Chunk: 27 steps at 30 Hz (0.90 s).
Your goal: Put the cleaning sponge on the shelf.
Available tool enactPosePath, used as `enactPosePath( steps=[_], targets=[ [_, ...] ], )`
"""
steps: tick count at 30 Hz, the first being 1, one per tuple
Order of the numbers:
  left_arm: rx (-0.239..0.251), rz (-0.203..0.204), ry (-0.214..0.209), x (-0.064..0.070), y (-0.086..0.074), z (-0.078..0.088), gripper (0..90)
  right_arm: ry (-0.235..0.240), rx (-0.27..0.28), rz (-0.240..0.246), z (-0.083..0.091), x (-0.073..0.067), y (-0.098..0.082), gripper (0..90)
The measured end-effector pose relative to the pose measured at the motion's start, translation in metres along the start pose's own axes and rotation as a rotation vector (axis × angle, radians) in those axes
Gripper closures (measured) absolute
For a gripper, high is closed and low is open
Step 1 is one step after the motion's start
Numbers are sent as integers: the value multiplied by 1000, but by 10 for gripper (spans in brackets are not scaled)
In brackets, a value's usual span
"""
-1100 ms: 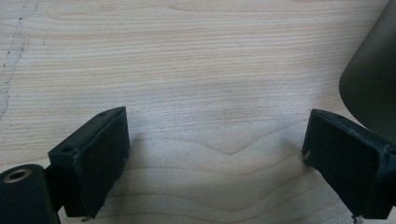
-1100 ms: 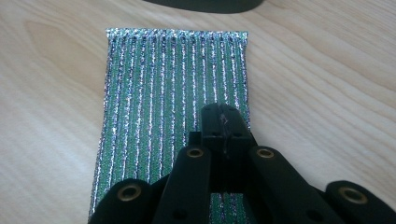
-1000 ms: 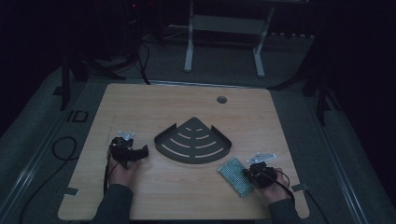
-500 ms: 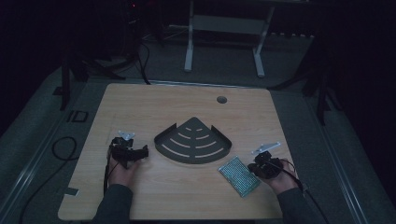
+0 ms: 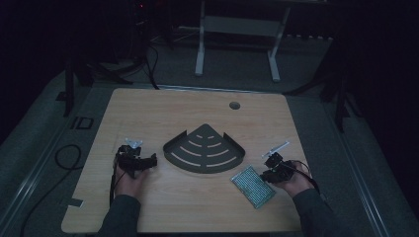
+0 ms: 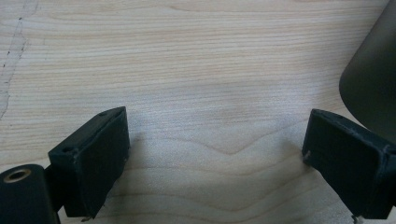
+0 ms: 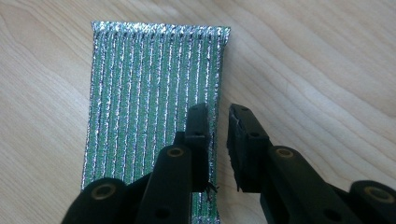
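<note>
flat rectangular silver-green ribbed scouring pad (image 5: 253, 186) lies flat near worktop (image 5: 197, 106) front right corner. right tongs (image 7: 219, 140) just been opening, narrow gap over pad's long edge, nothing pinched. left tongs (image 6: 215, 154) wide open, empty. to regrip: straddle edge squarely, close firmly.

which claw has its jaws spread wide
The left claw: its jaws stand far apart over bare table. The right claw shows only a narrow gap, just opened, at the edge of the green scrubbing pad.

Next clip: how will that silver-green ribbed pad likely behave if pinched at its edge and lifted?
The silver-green pad lies thin and flat on the table, so it is probably light and may droop. Its ribbed, woven-looking surface likely gives grip. The right claw stands slightly open over its edge.
</note>
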<state>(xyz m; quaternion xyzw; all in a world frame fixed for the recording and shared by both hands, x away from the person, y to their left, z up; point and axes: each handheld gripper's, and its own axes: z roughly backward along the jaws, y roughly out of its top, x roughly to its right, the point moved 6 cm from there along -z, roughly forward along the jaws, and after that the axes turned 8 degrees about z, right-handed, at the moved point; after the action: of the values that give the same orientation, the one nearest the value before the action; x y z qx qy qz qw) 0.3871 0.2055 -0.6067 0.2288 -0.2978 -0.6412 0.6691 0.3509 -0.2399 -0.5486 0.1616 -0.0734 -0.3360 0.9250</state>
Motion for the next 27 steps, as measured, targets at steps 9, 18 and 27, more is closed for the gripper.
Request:
enactPosePath(
  steps=[9,18,27],
  targets=[
    [0,0,0,0,0,0,79,13,-35,3,-5,2,2,776],
    [0,0,0,0,0,0,79,27,-45,28,-9,-2,2,774],
    [0,0,0,0,0,0,79,38,-58,12,-14,1,0,743]
  ],
)
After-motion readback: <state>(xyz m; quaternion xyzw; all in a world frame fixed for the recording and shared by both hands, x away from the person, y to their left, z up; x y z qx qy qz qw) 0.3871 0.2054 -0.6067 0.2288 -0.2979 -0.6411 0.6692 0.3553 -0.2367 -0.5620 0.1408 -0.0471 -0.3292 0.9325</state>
